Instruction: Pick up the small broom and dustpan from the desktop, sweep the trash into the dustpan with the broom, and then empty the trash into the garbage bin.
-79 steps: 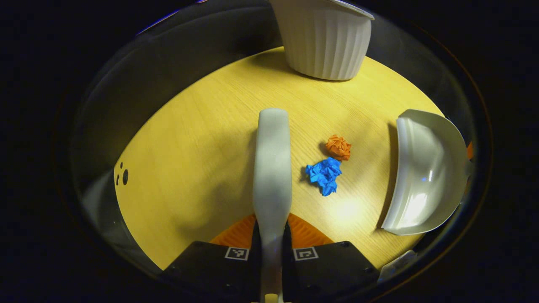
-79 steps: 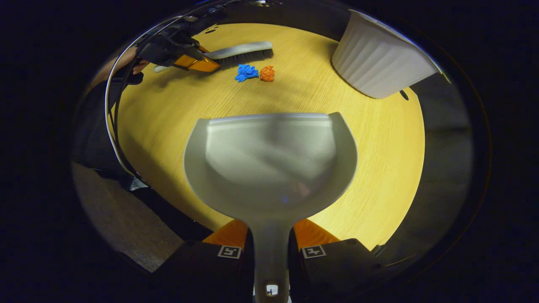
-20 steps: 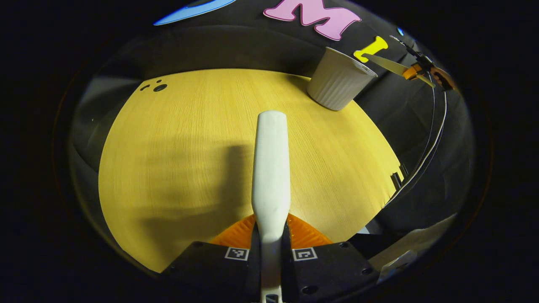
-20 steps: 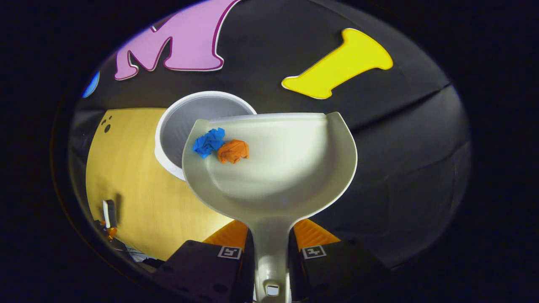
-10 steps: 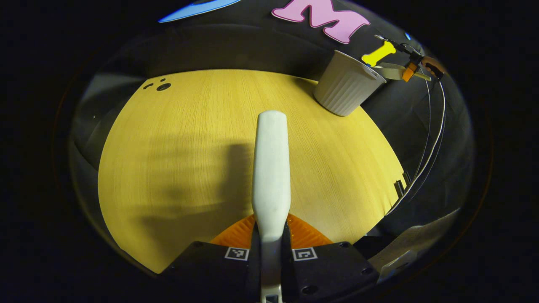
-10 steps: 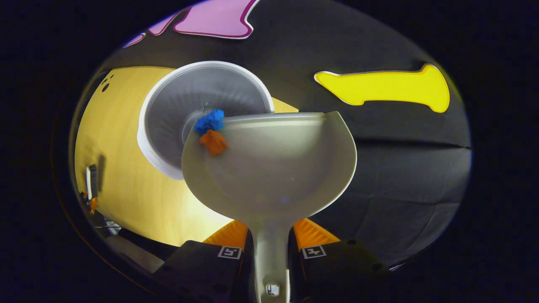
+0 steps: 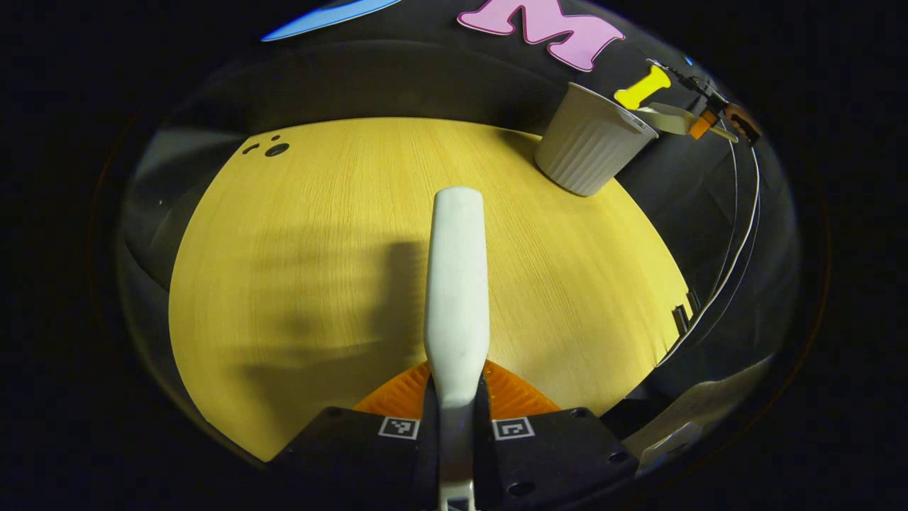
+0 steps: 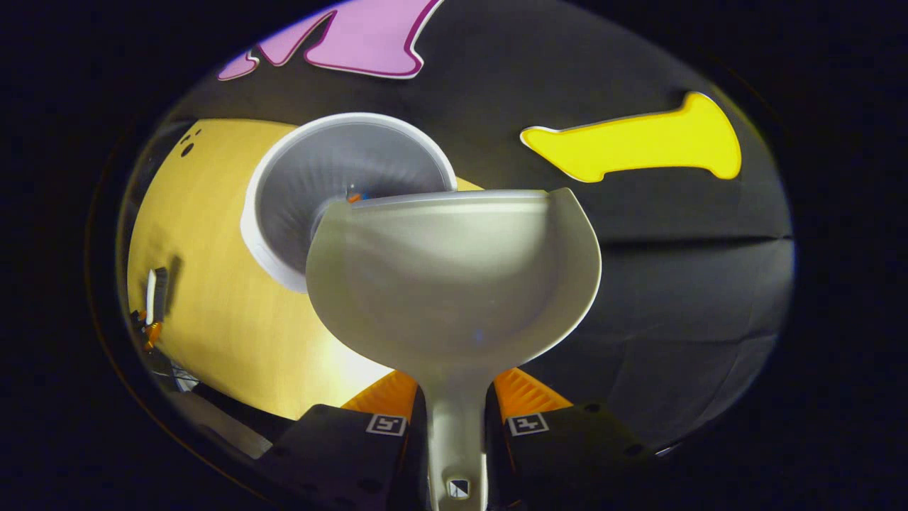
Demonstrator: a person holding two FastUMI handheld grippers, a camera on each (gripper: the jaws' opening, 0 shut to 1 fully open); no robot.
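Two tools pinching: right tool (image 8: 457, 419) dustpan (image 8: 454, 284) handle over garbage bin (image 8: 340, 177); left tool (image 7: 457, 419) small broom (image 7: 457, 284).

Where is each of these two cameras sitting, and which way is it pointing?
Left gripper view: rides the left gripper, looks along the broom across the desk; its fingers clamp the handle.
Right gripper view: rides the right gripper, looks over the dustpan into the bin; its fingers clamp the handle.
Shared: desk, bin, dustpan, broom.
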